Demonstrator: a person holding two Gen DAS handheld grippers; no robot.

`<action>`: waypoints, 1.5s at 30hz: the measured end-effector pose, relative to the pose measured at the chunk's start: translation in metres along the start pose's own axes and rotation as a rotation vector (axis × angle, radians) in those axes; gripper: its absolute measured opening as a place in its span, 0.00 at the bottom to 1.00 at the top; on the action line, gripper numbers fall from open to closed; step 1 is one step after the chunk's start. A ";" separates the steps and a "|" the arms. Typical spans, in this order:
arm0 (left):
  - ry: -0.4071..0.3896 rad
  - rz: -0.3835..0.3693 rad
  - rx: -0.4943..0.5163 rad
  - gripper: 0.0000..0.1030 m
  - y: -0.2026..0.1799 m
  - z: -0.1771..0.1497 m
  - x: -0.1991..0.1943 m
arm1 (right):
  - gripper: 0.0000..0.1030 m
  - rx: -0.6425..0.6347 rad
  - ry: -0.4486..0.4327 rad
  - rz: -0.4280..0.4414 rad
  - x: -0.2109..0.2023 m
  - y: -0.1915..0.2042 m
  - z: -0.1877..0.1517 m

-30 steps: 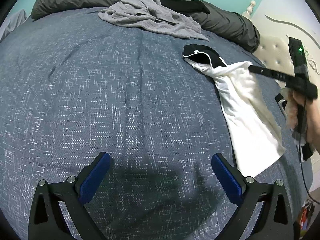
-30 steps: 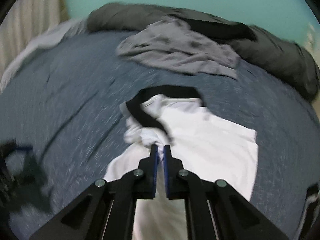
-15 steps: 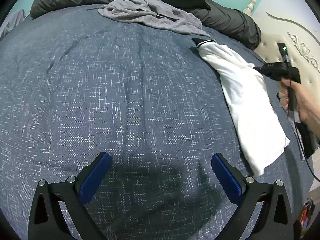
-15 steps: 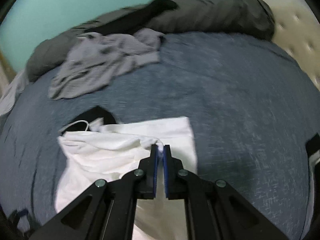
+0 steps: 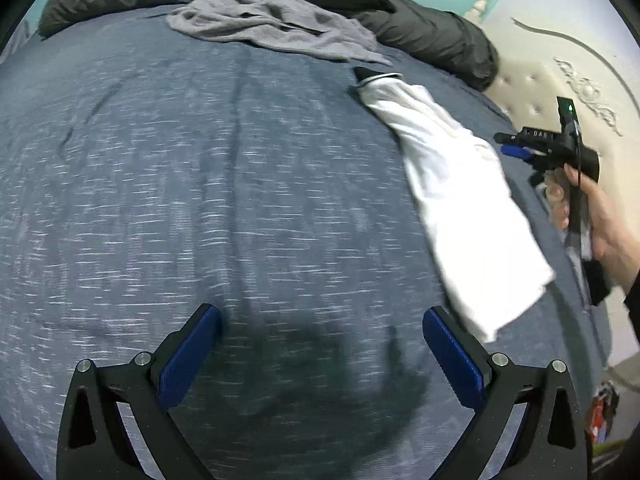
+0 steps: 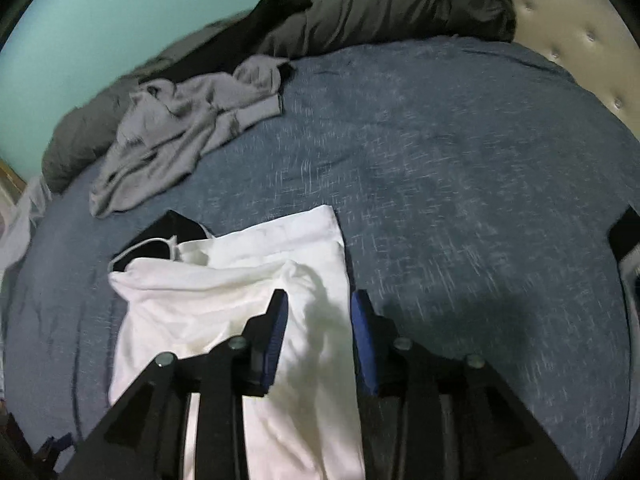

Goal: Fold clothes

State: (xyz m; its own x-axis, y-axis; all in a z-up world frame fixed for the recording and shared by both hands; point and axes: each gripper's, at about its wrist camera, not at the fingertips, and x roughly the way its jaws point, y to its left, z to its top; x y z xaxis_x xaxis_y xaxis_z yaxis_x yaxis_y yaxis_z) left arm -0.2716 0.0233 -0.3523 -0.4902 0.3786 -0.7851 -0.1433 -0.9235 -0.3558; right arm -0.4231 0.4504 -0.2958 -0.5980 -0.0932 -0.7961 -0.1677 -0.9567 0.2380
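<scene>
White fabric of the shirt (image 6: 224,320) is laid on the blue bed cover (image 6: 460,208), folded lengthwise into a long narrow band. A black collar section (image 6: 172,226) shows at the far end. The garment lies at the right side of the bed, near the padded headboard (image 5: 532,84).

A change from one second ago is noted: the shirt was then spread wider, and a bunched fold was clamped by the right hand-held gripper (image 6: 316,308). That fold has since been carried across and set down. The jaws of the right hand-held gripper are now opening; the cloth lies beneath and between them, but it is no longer pressed by the pads. In the left wrist view, the same tool (image 5: 520,148) is seen just beside the shirt's edge, held by a hand (image 5: 592,216).

The left hand-held gripper (image 5: 320,352) is held above bare bed cover, jaws wide apart and nothing between them.

One lengthwise fold is judged complete. A crosswise fold is probably required next. A crumpled grey garment (image 5: 276,28) lies untouched at the far side, against a dark duvet (image 5: 432,36).
</scene>
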 end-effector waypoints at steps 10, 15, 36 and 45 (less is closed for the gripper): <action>0.027 -0.073 0.052 1.00 -0.030 -0.009 0.007 | 0.32 -0.018 0.036 0.108 -0.052 0.006 -0.103; 0.042 -0.078 0.053 1.00 -0.038 -0.016 0.015 | 0.32 -0.027 0.029 0.082 -0.074 -0.004 -0.145; 0.073 -0.052 0.074 1.00 -0.078 -0.031 0.029 | 0.32 0.184 -0.149 0.195 -0.112 -0.019 -0.206; 0.075 -0.065 -0.016 1.00 -0.092 -0.019 0.034 | 0.32 0.231 -0.155 0.256 -0.110 -0.031 -0.211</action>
State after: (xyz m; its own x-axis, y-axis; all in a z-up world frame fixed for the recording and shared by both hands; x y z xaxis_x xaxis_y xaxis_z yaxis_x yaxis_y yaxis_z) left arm -0.2587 0.1225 -0.3556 -0.4147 0.4416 -0.7956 -0.1591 -0.8961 -0.4144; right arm -0.1864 0.4324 -0.3327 -0.7518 -0.2618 -0.6051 -0.1590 -0.8187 0.5518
